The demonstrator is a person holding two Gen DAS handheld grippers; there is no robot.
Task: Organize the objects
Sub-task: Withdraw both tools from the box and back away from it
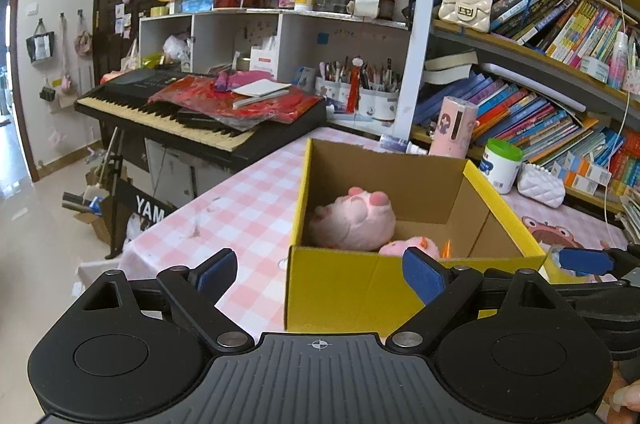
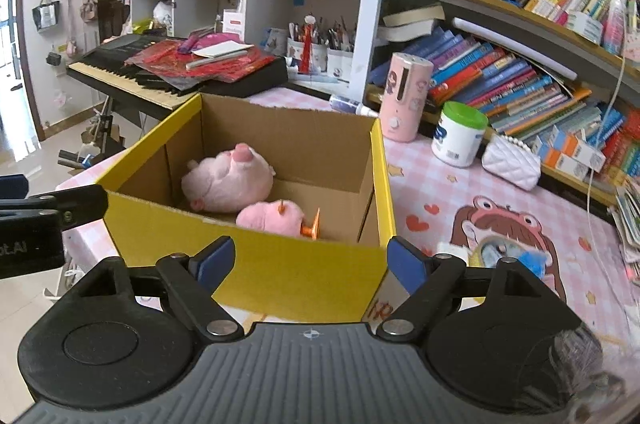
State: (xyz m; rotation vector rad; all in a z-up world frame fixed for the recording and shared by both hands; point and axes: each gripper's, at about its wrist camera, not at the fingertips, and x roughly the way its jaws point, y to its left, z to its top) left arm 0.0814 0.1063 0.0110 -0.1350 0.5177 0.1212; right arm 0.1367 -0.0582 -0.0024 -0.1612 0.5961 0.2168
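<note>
A yellow cardboard box (image 1: 360,288) stands open on the pink checked table, also in the right wrist view (image 2: 280,272). Inside lie a large pink plush (image 1: 352,220) (image 2: 228,179) and a smaller pink plush with orange parts (image 1: 416,246) (image 2: 276,216). My left gripper (image 1: 320,274) is open and empty, just before the box's near wall. My right gripper (image 2: 310,264) is open and empty, just before the same box from the right side. One blue pad of the right gripper shows at the right edge of the left wrist view (image 1: 584,262).
A pink cylinder (image 2: 404,95), a white jar with green lid (image 2: 460,133) and a white quilted pouch (image 2: 512,161) stand behind the box by the bookshelf (image 2: 520,63). A keyboard piano (image 1: 192,111) with red items on it stands left of the table. A cartoon mat (image 2: 504,224) lies right of the box.
</note>
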